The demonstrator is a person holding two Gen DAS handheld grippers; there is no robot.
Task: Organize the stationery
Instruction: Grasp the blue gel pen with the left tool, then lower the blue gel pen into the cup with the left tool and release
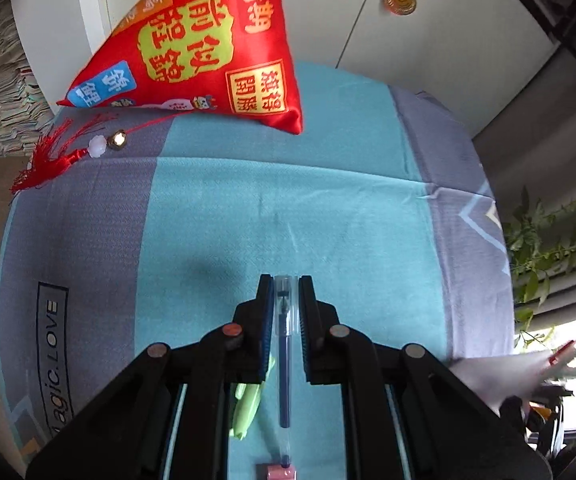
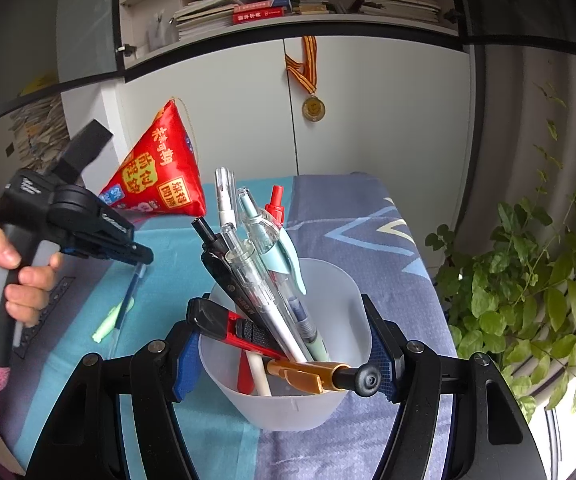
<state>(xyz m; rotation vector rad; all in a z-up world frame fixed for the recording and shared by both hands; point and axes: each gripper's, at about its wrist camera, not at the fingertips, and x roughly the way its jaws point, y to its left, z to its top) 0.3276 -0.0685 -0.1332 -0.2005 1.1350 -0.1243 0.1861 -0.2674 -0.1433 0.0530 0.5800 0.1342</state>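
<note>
Left wrist view: the left gripper [image 1: 286, 280] stood narrowly parted around a clear pen [image 1: 284, 344]; whether it pinched the pen I could not tell. A green pen [image 1: 248, 408] lay just left on the cloth [image 1: 327, 208].

Right wrist view: the right gripper [image 2: 284, 350] clasped a frosted cup [image 2: 288, 400] full of pens [image 2: 256, 280], its fingers pressed on both walls. The left gripper [image 2: 140, 256] hung left of the cup, over the clear pen [image 2: 128, 300].

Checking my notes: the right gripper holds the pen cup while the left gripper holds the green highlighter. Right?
Not quite. In the left wrist view the left gripper holds the clear blue-ink pen; the green highlighter lies on the cloth. The right gripper does hold the cup.
</note>
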